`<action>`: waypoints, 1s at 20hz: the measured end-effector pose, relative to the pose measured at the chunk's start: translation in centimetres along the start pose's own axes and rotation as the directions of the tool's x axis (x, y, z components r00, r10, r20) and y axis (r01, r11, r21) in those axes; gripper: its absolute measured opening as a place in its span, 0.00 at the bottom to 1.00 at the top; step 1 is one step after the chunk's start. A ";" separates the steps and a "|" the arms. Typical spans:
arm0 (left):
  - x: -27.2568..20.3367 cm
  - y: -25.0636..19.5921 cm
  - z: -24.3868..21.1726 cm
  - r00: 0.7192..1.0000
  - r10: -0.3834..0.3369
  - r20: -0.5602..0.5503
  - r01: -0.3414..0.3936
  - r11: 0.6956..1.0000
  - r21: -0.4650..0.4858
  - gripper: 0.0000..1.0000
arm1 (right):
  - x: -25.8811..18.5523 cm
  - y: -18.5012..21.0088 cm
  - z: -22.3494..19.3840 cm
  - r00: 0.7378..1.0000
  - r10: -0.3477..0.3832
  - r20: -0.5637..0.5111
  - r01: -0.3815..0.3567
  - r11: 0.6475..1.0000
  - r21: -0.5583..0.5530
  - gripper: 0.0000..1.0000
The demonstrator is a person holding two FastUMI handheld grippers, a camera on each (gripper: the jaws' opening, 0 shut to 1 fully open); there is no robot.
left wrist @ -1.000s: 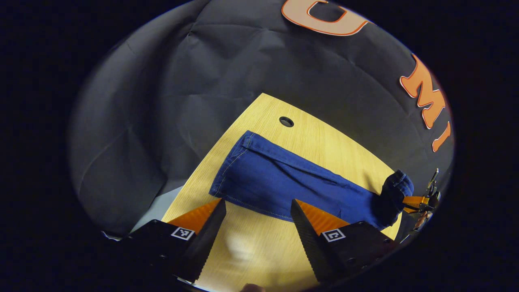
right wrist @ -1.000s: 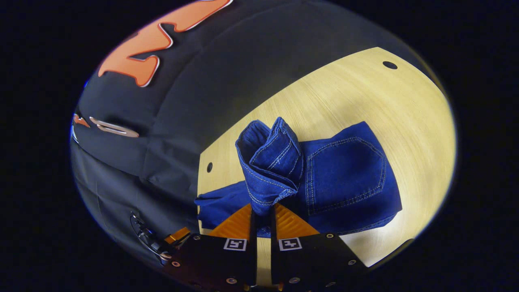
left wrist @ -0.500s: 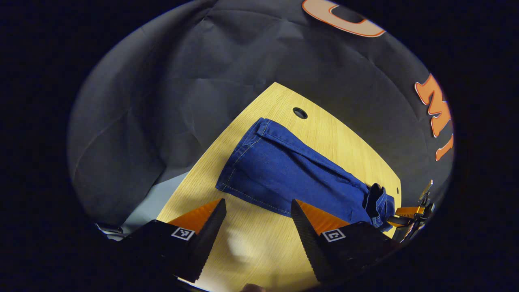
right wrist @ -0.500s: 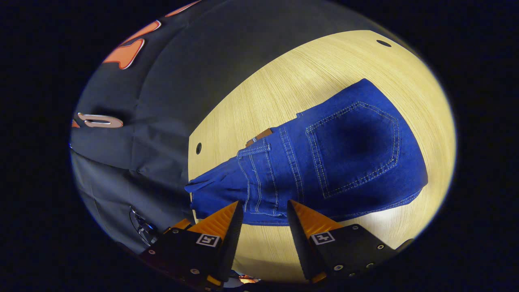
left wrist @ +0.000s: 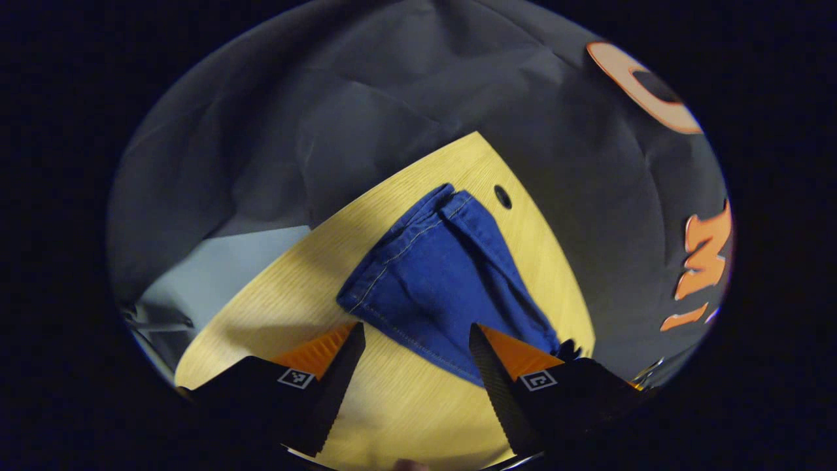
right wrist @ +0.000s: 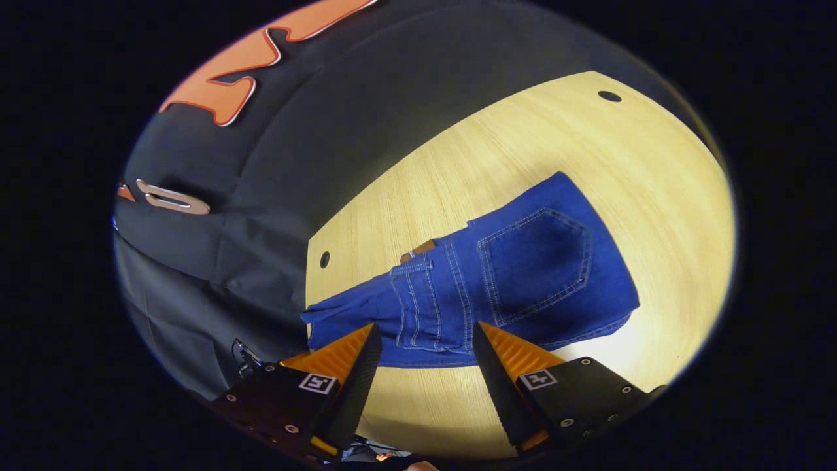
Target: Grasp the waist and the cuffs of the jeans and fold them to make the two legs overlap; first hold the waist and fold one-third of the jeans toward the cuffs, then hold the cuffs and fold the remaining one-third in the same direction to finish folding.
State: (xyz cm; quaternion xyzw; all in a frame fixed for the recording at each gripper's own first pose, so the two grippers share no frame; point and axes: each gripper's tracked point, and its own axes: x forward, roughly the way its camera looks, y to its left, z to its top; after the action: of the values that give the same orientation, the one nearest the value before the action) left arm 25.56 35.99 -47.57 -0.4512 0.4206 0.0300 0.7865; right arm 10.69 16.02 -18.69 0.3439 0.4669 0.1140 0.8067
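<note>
Two pairs of tongs hover with fingers spread, holding nothing. The jeans (right wrist: 497,281) lie flat on the wooden counter (right wrist: 523,150), their long axis running along it between our two hands. In the left gripper view, the left tongs (left wrist: 413,366) point at the cuff end, just ahead near a counter corner. In the right gripper view, the right tongs (right wrist: 425,366) face the waist end, pocket up, folded over. We judge the cuffs the next hold, and the left tongs nearer them.
</note>
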 end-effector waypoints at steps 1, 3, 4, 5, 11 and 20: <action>0.2 -0.2 0.5 1.000 -0.022 0.005 0.022 0.999 -0.044 0.98 | -0.3 0.0 0.1 1.000 -0.002 0.007 0.001 1.000 0.008 0.86; 1.1 -0.6 1.9 0.997 -0.070 0.023 0.073 0.990 -0.118 0.95 | -1.4 -0.3 0.3 1.000 0.004 0.022 -0.005 0.999 0.033 0.86; 1.5 -0.9 2.3 0.996 -0.087 0.035 0.091 0.986 -0.139 0.95 | -1.8 -0.6 0.4 1.000 -0.004 0.028 0.002 0.999 0.042 0.86; 1.8 -1.3 2.6 0.994 -0.099 0.042 0.105 0.983 -0.149 0.95 | -2.0 -0.9 0.3 1.000 -0.009 0.030 0.008 0.999 0.045 0.87; 3.9 -3.0 3.5 0.992 -0.088 0.091 0.098 0.989 -0.110 0.93 | -3.8 -2.7 0.0 0.998 -0.033 0.049 0.029 0.996 0.081 0.87; 5.5 -1.6 4.1 0.998 0.000 0.064 0.010 0.988 -0.157 0.11 | -4.9 -5.5 0.3 0.998 -0.028 0.049 0.021 0.991 0.135 0.87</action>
State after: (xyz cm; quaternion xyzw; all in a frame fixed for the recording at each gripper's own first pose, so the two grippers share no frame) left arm 32.37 36.25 -49.25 -0.5117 0.3904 0.0757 0.7616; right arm 7.54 9.34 -18.95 0.3946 0.4571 0.0638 0.7946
